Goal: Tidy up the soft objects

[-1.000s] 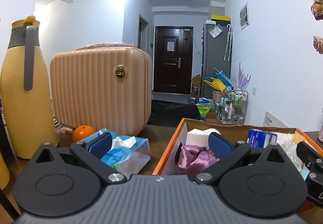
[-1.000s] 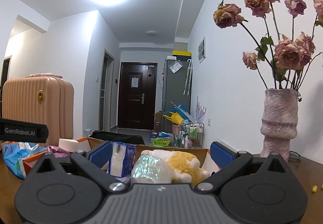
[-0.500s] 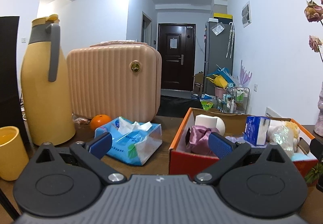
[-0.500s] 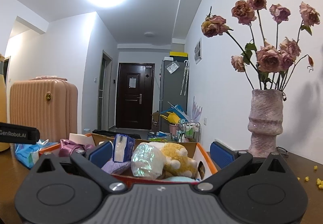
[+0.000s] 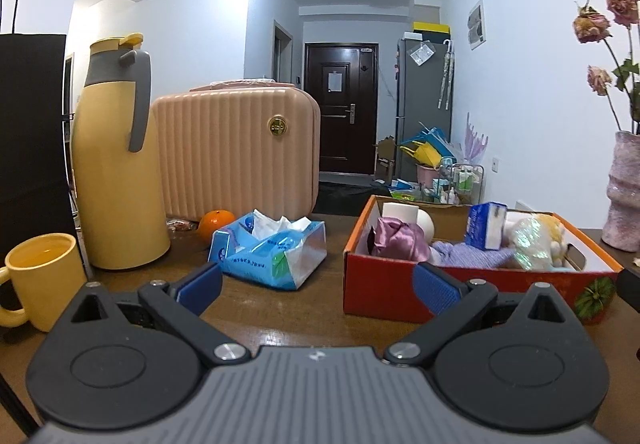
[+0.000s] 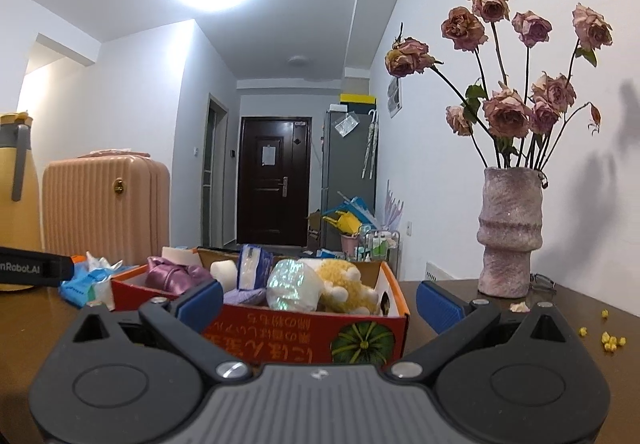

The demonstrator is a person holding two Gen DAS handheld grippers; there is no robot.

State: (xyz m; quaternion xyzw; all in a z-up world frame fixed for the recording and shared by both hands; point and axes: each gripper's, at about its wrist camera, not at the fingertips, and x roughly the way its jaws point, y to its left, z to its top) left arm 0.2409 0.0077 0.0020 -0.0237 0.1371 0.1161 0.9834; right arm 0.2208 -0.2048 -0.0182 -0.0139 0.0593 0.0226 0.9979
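Both tools stand wide open and empty. The tissue pack (image 5: 269,252) lies on the table (image 5: 280,320), just left of the red box (image 5: 384,290) of soft items. It sits directly ahead of the left tool (image 5: 316,284), long axis crosswise; the right tool (image 6: 319,304) faces the box instead.

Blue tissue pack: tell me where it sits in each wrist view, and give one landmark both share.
Left wrist view: the blue tissue pack lies centre frame on the table, left of the red box, in front of the pink suitcase.
Right wrist view: the pack shows at the left edge, partly hidden behind the red box.
Shared landmark: the dark door.
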